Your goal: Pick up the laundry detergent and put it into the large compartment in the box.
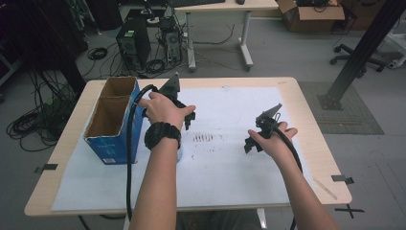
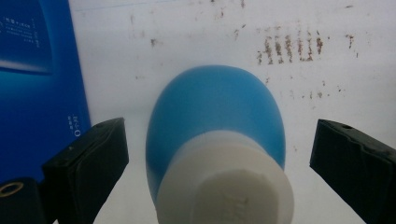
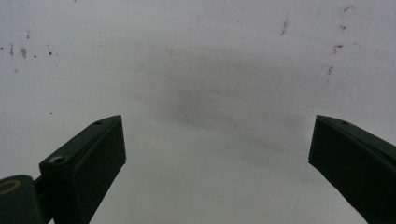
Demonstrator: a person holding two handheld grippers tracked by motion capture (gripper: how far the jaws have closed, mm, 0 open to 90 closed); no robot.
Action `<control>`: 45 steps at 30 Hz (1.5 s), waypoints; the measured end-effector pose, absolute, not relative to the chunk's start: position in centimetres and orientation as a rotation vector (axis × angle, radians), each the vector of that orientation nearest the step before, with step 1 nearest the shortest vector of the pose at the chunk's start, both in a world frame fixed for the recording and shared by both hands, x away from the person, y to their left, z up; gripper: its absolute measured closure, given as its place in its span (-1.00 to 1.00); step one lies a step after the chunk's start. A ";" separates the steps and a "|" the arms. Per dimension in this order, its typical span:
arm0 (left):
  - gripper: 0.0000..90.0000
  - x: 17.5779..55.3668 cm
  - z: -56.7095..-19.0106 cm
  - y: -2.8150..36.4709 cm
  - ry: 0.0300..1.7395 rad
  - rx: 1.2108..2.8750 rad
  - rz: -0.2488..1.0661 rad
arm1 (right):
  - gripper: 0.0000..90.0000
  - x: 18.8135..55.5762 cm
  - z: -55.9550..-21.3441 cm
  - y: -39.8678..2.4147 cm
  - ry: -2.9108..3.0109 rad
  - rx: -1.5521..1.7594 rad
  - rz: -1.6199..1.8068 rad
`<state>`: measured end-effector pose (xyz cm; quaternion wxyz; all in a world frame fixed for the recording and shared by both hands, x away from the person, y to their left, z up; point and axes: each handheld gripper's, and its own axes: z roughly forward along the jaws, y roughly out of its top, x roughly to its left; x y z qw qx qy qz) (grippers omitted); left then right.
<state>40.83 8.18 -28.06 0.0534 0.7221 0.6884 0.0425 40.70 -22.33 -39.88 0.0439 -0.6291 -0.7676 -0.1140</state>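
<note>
In the high view, a person's two forearms come up from the bottom edge over a wooden table [image 1: 306, 120] covered by a white paper sheet [image 1: 225, 167]. The left gripper [image 1: 184, 120] sits a little left of centre, pointing down beside a blue cardboard box [image 1: 112, 143] that stands open-topped at the left of the frame; a sliver of pale blue shows just under the wrist, between gripper and box. The right gripper [image 1: 253, 141] hangs over bare paper at right of centre, well apart from the box. A patch of dark smudges [image 1: 203, 138] marks the paper between the two hands. In the left gripper view, a blue bottle with a white cap [image 2: 217, 140] fills the lower centre, cap toward the camera, lying or standing on the sheet with the box's blue wall along the left edge. The two black jaws stand wide, one at each lower corner, with clear gaps on both sides of the bottle, so nothing is gripped yet. In the right gripper view, the jaws are likewise spread wide at the lower corners, with plain stained paper and a soft shadow between them. By my reading the work is at its start: the bottle is lined up for a grasp but not taken, and closing, lifting and probably placing it in the box are all left to do.
</note>
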 end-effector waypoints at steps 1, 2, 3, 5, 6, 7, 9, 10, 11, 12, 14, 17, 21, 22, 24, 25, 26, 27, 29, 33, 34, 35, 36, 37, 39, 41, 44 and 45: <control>-0.90 40.8 -28.1 8.2 2.093 2.196 0.129 | -0.91 40.7 -39.9 -22.3 -2.347 -1.923 -0.350; -0.90 40.8 -28.1 8.2 2.091 2.199 0.127 | -0.91 40.7 -39.9 -22.4 -2.348 -1.921 -0.352; -0.90 40.8 -28.1 8.2 2.093 2.195 0.126 | -0.91 40.7 -39.9 -22.4 -2.348 -1.921 -0.352; -0.90 40.9 -28.2 8.2 2.093 2.197 0.123 | -0.91 40.7 -39.9 -22.4 -2.343 -1.926 -0.354; -0.89 40.9 -28.2 8.2 2.091 2.195 0.123 | -0.91 40.7 -40.0 -22.5 -2.350 -1.919 -0.352; -0.90 40.9 -28.2 8.2 2.091 2.195 0.123 | -0.91 40.7 -40.0 -22.5 -2.350 -1.919 -0.352; -0.90 40.9 -28.2 8.2 2.092 2.195 0.122 | -0.91 40.6 -40.0 -22.5 -2.349 -1.920 -0.353; -0.90 40.9 -28.2 8.2 2.093 2.193 0.120 | -0.91 40.6 -40.1 -22.5 -2.346 -1.921 -0.352; -0.90 40.9 -28.2 8.2 2.093 2.193 0.120 | -0.91 40.6 -40.1 -22.5 -2.346 -1.921 -0.352; -0.90 40.9 -28.2 8.2 2.093 2.192 0.120 | -0.91 40.6 -40.1 -22.5 -2.346 -1.920 -0.353; -0.90 40.9 -28.2 8.2 2.097 2.191 0.121 | -0.91 40.6 -40.2 -22.5 -2.344 -1.921 -0.354; -0.89 40.9 -28.2 8.3 2.108 2.192 0.128 | -0.91 40.6 -40.3 -22.6 -2.342 -1.920 -0.352; -0.86 40.9 -28.2 8.4 2.113 2.187 0.122 | -0.91 40.6 -40.5 -22.5 -2.352 -1.915 -0.348; -0.85 40.9 -28.3 8.5 2.112 2.186 0.120 | -0.91 40.7 -40.5 -22.5 -2.354 -1.916 -0.346; -0.84 40.9 -28.3 8.5 2.110 2.185 0.120 | -0.91 40.7 -40.5 -22.5 -2.351 -1.915 -0.346; -0.82 40.9 -28.3 8.5 2.109 2.184 0.117 | -0.91 40.7 -40.5 -22.5 -2.351 -1.916 -0.347; -0.81 40.9 -28.3 8.5 2.109 2.182 0.113 | -0.91 40.7 -40.6 -22.5 -2.355 -1.915 -0.348; -0.80 40.9 -28.3 8.5 2.107 2.183 0.111 | -0.91 40.7 -40.6 -22.4 -2.355 -1.913 -0.346; -0.77 40.9 -28.4 8.5 2.104 2.178 0.105 | -0.91 40.7 -40.6 -22.4 -2.351 -1.914 -0.344; -0.72 40.9 -28.4 8.5 2.106 2.165 0.098 | -0.91 40.7 -40.7 -22.3 -2.350 -1.911 -0.342; -0.71 40.9 -28.4 8.5 2.107 2.164 0.094 | -0.91 40.7 -40.7 -22.3 -2.350 -1.914 -0.345; -0.70 41.0 -28.4 8.5 2.106 2.165 0.092 | -0.91 40.7 -40.7 -22.3 -2.351 -1.912 -0.344; -0.69 41.0 -28.4 8.5 2.109 2.164 0.092 | -0.90 40.7 -40.7 -22.3 -2.351 -1.911 -0.344; -0.69 41.0 -28.4 8.6 2.108 2.163 0.095 | -0.91 40.7 -40.7 -22.3 -2.352 -1.911 -0.342; -0.68 41.0 -28.4 8.6 2.105 2.172 0.089 | -0.90 40.7 -40.8 -22.3 -2.349 -1.911 -0.341; -0.67 41.0 -28.4 8.6 2.108 2.175 0.094 | -0.90 40.7 -40.8 -22.3 -2.349 -1.910 -0.342; -0.64 41.0 -28.4 8.6 2.111 2.177 0.094 | -0.90 40.7 -40.9 -22.3 -2.348 -1.910 -0.341; -0.63 41.0 -28.4 8.6 2.112 2.180 0.096 | -0.90 40.7 -40.8 -22.3 -2.350 -1.909 -0.344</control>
